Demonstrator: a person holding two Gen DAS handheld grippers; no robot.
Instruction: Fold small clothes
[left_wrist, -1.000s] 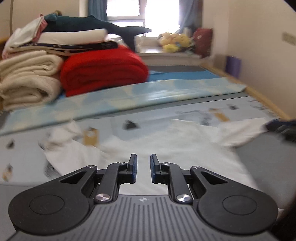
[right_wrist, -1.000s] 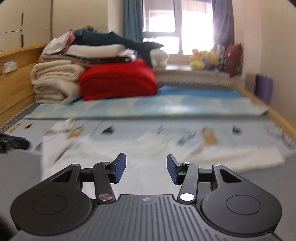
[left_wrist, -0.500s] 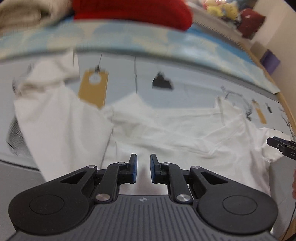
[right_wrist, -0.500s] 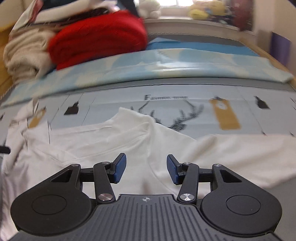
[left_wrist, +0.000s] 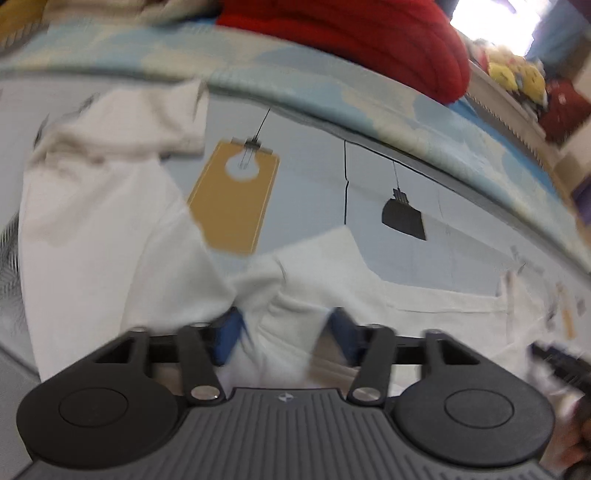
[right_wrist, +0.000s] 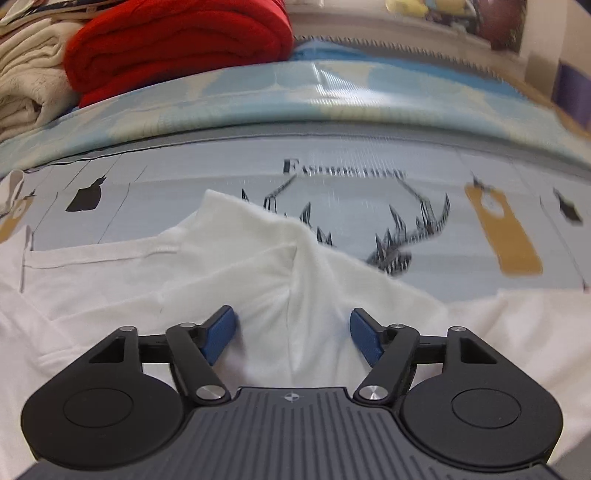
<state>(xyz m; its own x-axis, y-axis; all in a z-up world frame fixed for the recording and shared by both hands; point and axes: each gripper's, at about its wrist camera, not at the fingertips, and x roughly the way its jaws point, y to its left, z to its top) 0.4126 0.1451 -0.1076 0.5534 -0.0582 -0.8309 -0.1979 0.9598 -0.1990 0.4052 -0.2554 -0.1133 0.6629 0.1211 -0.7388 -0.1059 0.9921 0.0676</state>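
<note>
Right now I judge I'm at the grasping step, ahead of the first fold: both grippers are angled down over the white garment (right_wrist: 147, 295), which lies spread but rumpled on the printed grey sheet (right_wrist: 221, 177).

My left gripper (left_wrist: 282, 334) has its jaws opening; a raised wrinkle of the white cloth sits between the blue pads (left_wrist: 227, 338), but the blur there keeps me from saying they press on it, so I read it as spread and holding nothing. The cloth runs out ahead of it and off to both sides, with a loose flap far forward-left.

My right gripper (right_wrist: 293, 334) is also opening, its jaws wide apart. A folded ridge of the garment runs straight between the fingers and onward to a peak just ahead; the pads stand clear of the fabric on either side.

Next I'd want each gripper lowered onto a cloth edge and closed on a single layer before lifting, so the fold carries evenly. The red blanket (right_wrist: 177, 44) sits well beyond, out of the way.
</note>
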